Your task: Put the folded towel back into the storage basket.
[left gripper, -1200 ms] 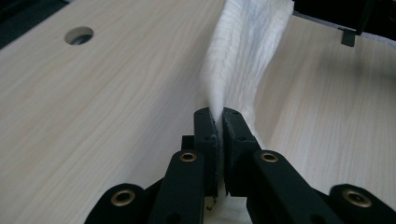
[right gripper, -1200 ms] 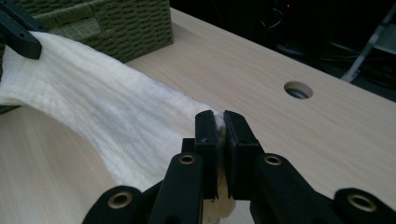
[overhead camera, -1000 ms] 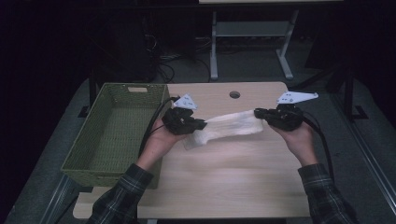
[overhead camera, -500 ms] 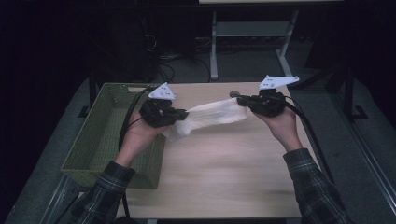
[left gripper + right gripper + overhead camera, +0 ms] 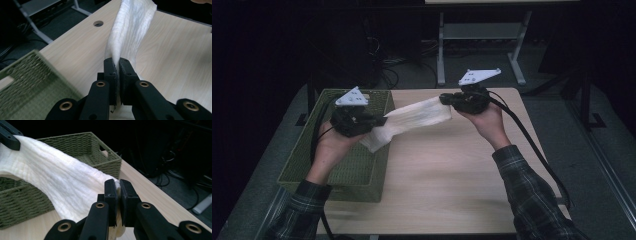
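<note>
1. A white cloth [image 5: 412, 122] hangs in the air, stretched between two grippers above the left half of the tabletop [image 5: 447, 175].
2. The left gripper [image 5: 382, 121] holds the cloth's near-left end. In the left gripper view its fingers [image 5: 110, 72] are pressed together with the cloth [image 5: 130, 32] pinched in the seam between them.
3. From that pinch the cloth runs up and away over the tabletop [image 5: 175, 57], twisting a little as it goes.
4. The right gripper [image 5: 443, 98] holds the far-right end. In the right gripper view its fingers [image 5: 111, 195] are also squeezed on the cloth [image 5: 62, 185], a thin edge of it caught between the pads.
5. In the high view, the left end of the cloth lies above the right rim of a green woven basket [image 5: 337, 170]. A loose corner droops just below the left gripper, over that rim.
6. The basket stands at the left edge of the tabletop. In the right gripper view the basket [image 5: 82, 147] sits behind and below the sagging cloth.
7. The left hand [image 5: 332, 147] is over the basket, and the right hand [image 5: 487, 122] is over the far middle of the tabletop.
8. The right end of the cloth is higher and farther than the left end, so it slopes down toward the basket.
9. A round hole [image 5: 98, 23] in the tabletop shows in the left gripper view, left of the cloth.
</note>
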A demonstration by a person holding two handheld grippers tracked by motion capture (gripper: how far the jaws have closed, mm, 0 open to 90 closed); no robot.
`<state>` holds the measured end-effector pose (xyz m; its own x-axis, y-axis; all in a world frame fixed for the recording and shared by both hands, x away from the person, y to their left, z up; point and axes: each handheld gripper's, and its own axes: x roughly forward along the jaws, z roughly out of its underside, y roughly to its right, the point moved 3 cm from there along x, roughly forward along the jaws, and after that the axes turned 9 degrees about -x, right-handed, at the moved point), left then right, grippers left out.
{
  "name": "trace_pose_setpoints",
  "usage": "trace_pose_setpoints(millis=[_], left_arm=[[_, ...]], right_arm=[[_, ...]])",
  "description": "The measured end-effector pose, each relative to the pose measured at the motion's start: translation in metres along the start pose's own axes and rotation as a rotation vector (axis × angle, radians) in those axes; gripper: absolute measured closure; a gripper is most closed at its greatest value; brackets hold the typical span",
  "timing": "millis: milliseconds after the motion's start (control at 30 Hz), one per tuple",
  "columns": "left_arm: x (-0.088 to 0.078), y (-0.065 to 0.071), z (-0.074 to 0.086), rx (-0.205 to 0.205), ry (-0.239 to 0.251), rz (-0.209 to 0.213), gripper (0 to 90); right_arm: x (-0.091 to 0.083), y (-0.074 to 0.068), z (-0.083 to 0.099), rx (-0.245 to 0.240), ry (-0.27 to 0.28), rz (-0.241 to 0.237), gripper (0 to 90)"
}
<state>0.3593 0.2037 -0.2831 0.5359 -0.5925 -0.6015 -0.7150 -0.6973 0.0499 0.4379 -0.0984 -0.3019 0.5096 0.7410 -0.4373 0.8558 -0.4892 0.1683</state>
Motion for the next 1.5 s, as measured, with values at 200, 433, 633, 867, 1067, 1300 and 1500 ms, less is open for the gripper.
trace_pose_setpoints(millis=[200,433,633,867,1067,1300,1500], left_arm=[[-0.022,-0.014,0.017,-0.033,0.007,-0.046,85.6],[-0.042,-0.029,0.036,-0.058,0.002,-0.084,85.5],[-0.058,-0.046,0.059,-0.097,0.003,-0.104,85.6],[-0.073,-0.066,0.090,-0.146,-0.008,-0.118,85.6],[-0.079,-0.077,0.109,-0.178,-0.012,-0.125,85.5],[-0.078,-0.092,0.135,-0.211,-0.036,-0.127,85.5],[-0.074,-0.103,0.153,-0.242,-0.054,-0.113,85.4]], right_arm=[[0.029,-0.011,-0.015,-0.018,-0.002,-0.049,85.1],[0.055,-0.025,-0.030,-0.067,-0.007,-0.088,85.1],[0.081,-0.040,-0.045,-0.094,-0.017,-0.122,85.2],[0.116,-0.058,-0.061,-0.120,-0.034,-0.166,85.2],[0.141,-0.072,-0.065,-0.121,-0.046,-0.197,85.2],[0.164,-0.083,-0.064,-0.133,-0.075,-0.218,85.2],[0.183,-0.090,-0.062,-0.136,-0.105,-0.237,85.2]])
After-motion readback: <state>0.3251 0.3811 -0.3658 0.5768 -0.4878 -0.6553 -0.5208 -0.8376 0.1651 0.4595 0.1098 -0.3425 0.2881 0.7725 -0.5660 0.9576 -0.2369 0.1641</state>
